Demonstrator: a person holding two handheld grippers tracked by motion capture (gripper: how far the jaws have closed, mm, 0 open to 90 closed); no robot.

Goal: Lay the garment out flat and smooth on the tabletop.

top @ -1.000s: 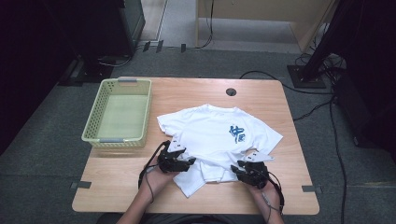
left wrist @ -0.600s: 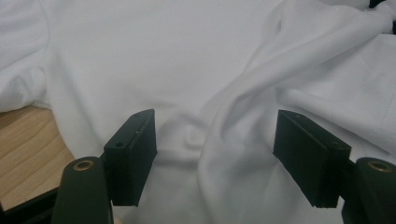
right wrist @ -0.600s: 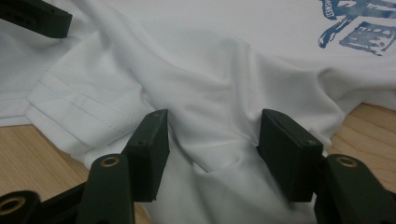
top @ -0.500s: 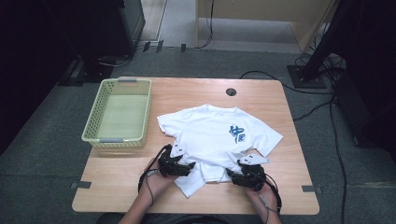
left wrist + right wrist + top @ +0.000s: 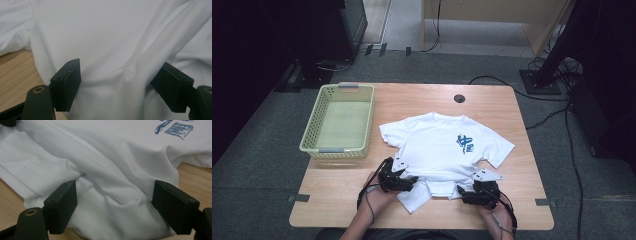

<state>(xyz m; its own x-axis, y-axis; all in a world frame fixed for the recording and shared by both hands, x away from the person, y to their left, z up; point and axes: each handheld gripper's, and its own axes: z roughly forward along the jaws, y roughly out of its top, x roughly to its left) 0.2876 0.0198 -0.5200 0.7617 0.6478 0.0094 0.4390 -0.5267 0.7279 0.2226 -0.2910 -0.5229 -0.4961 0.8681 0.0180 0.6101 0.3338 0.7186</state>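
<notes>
A white T-shirt (image 5: 442, 145) with a blue print (image 5: 465, 144) lies spread on the wooden table (image 5: 337, 200), its lower part folded over near the front edge. My left gripper (image 5: 412, 181) sits at the fold's left side. In the left gripper view the cloth (image 5: 112, 37) bunches loosely between the gripper's (image 5: 119, 82) wide jaws, which have just been opening. My right gripper (image 5: 462, 192) sits at the fold's right side. Its jaws (image 5: 117, 205) have also just been opening, and they stand wide around a soft ridge of shirt (image 5: 112, 152) without pinching it.
A pale green plastic basket (image 5: 309, 125) stands at the table's left, beside the shirt's sleeve. A round cable hole (image 5: 459, 98) lies near the far edge. Bare wood (image 5: 197, 177) shows right of the shirt and along the front. Dark furniture and cables surround the table.
Both hands have stayed at the shirt's near edge. The right gripper has edged slightly left, and the cloth beside it lies a little flatter.
</notes>
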